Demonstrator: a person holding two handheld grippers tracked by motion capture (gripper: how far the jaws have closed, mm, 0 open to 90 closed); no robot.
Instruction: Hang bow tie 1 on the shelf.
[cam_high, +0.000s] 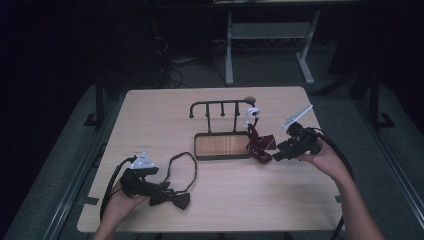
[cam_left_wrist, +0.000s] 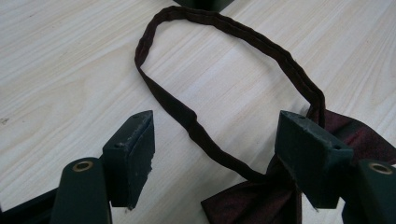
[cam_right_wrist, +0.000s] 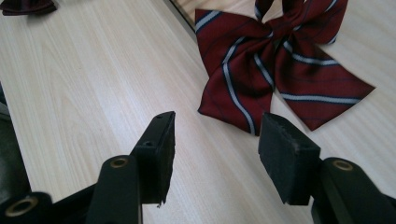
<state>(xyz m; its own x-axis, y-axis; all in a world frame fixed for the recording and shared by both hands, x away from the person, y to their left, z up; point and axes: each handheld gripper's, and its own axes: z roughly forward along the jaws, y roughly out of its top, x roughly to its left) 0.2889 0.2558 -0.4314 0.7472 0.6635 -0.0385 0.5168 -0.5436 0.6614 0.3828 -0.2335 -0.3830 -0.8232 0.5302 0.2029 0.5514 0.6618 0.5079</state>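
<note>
A dark maroon bow tie (cam_high: 176, 199) lies near the table's front left, and its thin neck strap (cam_high: 183, 169) forms a loop toward the rack. My left gripper (cam_high: 154, 189) is open over it. In the left gripper view the strap (cam_left_wrist: 233, 30) crosses between the spread jaws of the left gripper (cam_left_wrist: 217, 128), and the bow (cam_left_wrist: 252, 203) sits by the right jaw. A red striped bow tie (cam_high: 261, 145) lies beside the rack base. My right gripper (cam_high: 278, 152) is open just right of it. The striped bow tie (cam_right_wrist: 275, 60) lies just ahead of the right gripper (cam_right_wrist: 219, 122), with nothing between its pads.
A dark hook rack (cam_high: 220, 105) rises from a wood-floored base tray (cam_high: 222, 146) at the table's middle. A small white piece (cam_high: 252, 115) hangs at the rack's right end, with the striped tie's strap running up toward it. The table's back left is bare wood.
</note>
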